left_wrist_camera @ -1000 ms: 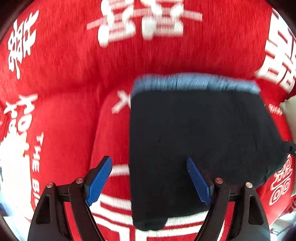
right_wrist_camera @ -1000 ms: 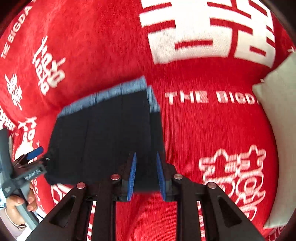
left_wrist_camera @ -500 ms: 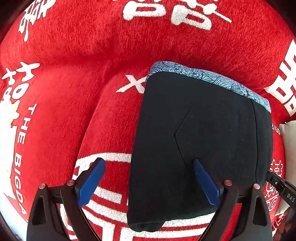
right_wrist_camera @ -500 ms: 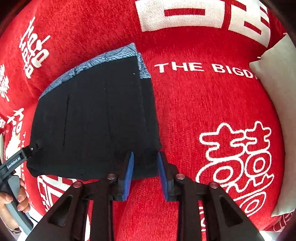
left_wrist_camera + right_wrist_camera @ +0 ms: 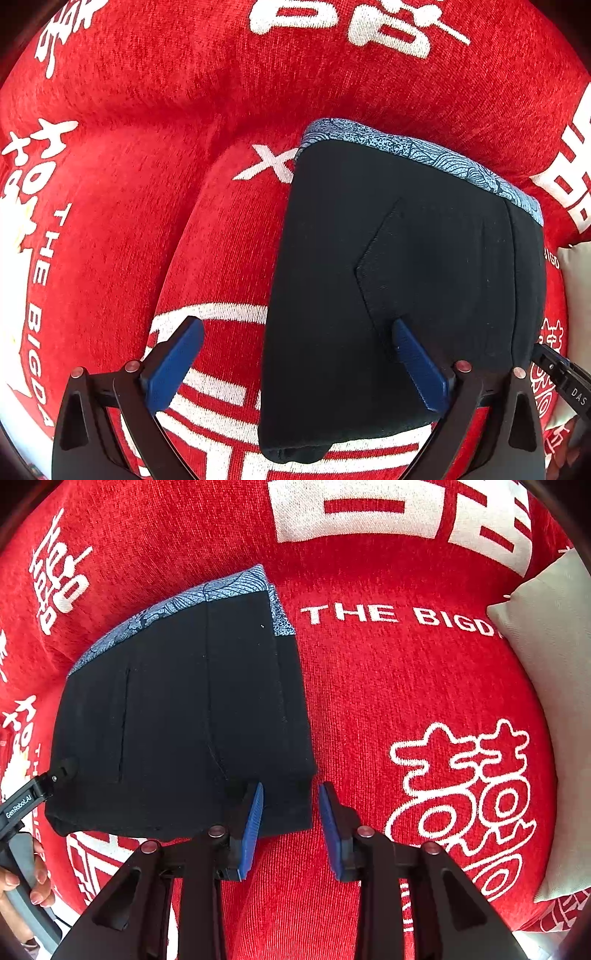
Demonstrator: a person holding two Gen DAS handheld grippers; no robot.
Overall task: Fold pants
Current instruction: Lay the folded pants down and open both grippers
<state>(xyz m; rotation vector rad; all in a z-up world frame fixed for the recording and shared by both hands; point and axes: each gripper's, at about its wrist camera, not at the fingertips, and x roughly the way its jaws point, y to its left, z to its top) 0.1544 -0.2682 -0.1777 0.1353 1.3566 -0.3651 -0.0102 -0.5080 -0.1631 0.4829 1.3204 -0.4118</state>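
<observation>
Blue-padded fingers (image 5: 173, 365) of the left gripper (image 5: 295, 365) stand spread wide and are opening further, pressing on nothing — the near left corner of the folded black pants (image 5: 369, 277) lies between them, one pad over the cloth, the other over bare red fabric. On the right gripper (image 5: 290, 823) the jaws stand a little apart around the near right corner of the pants (image 5: 184, 720), and a sliver of gap shows on the outer side; whether the inner pad touches the cloth cannot be told. A blue patterned waistband (image 5: 177, 602) edges the far side of the fold. Beneath lies a red cover (image 5: 369, 701) printed with white characters and lettering — a pale cushion (image 5: 554, 664) rests at its right edge. At the lower left of the right view, a hand (image 5: 22, 890) holds the left gripper's handle.
</observation>
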